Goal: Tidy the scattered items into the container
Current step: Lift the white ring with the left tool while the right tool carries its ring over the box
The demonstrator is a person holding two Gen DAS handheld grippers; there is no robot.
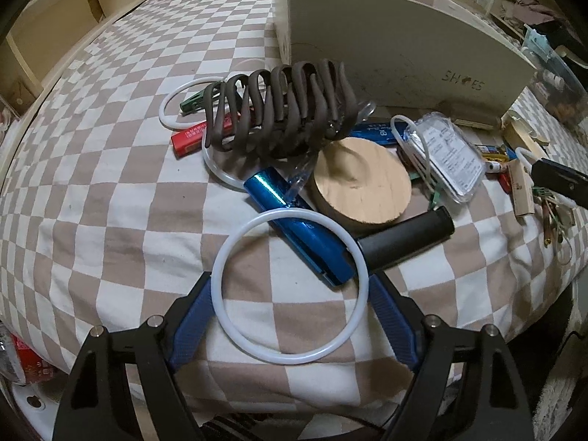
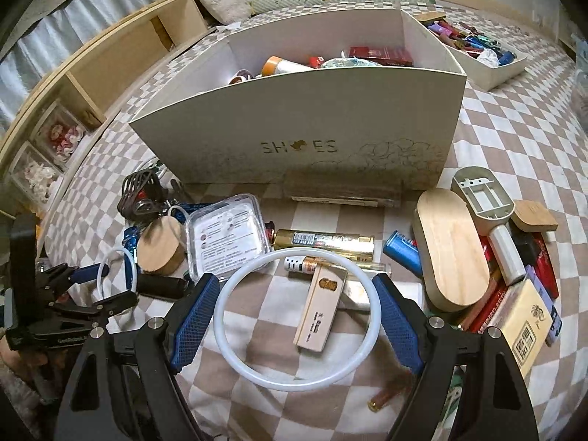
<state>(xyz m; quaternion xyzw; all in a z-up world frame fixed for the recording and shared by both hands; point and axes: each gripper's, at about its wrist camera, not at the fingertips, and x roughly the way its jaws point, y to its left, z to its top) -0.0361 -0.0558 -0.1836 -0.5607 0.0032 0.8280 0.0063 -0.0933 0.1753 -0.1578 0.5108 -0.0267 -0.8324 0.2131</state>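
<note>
Holding a white ring across its width, the left hand-held gripper is pressing its blue pads on both sides of the hoop, and the right hand-held gripper is gripping a second white ring the same way, near the front of the bed. The shoe box, standing at the far side, is already holding several things, so the tidying is looking partly done, with much still lying outside. Counting what is left on the bed: two held rings, one more ring at far left, one dark spiral clip, one round wooden block, one oval wooden lid, one clear packet.
</note>
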